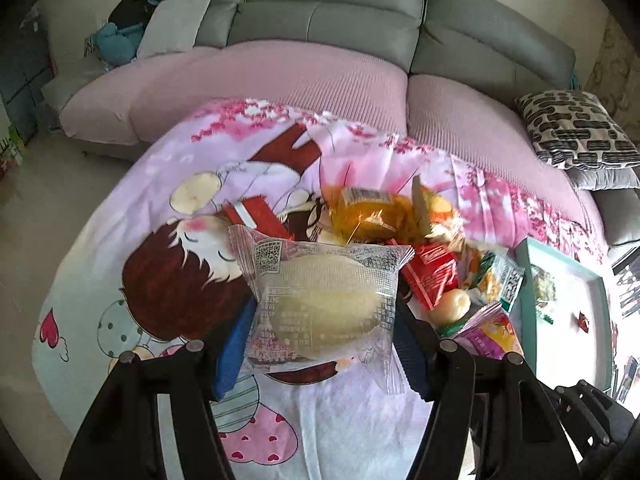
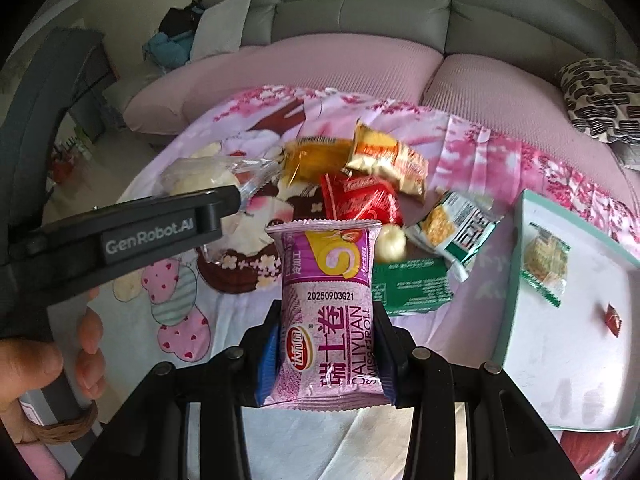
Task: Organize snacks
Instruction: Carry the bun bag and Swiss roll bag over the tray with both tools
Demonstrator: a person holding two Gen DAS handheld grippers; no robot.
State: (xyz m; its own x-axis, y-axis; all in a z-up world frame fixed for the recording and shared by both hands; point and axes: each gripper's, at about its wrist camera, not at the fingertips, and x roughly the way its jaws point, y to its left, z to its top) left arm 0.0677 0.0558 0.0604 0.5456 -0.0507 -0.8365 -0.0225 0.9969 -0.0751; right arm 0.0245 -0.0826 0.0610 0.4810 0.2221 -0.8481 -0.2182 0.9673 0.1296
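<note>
While the left gripper (image 1: 320, 344) is clamping a clear-wrapped pale pastry (image 1: 326, 304) above the cartoon cloth (image 1: 132, 208), the snack pile (image 2: 360, 184) is lying mid-cloth; the right gripper (image 2: 326, 356) is squeezing a purple Swiss roll packet (image 2: 328, 320); the teal-rimmed tray (image 2: 516, 280) is sitting rightmost, holding a green-edged packet (image 2: 546, 264).

Black gripper (image 2: 326, 354), blue pads (image 2: 269, 364), "GenRobot.AI" marking

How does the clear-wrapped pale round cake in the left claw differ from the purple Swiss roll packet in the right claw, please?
The clear-wrapped pale round cake has a see-through wrapper showing its contents; the purple Swiss roll packet is opaque and brightly printed. The cake is round and wide, and the roll packet is narrower. Both are sealed single snacks, each gripped between blue pads above the table.
</note>
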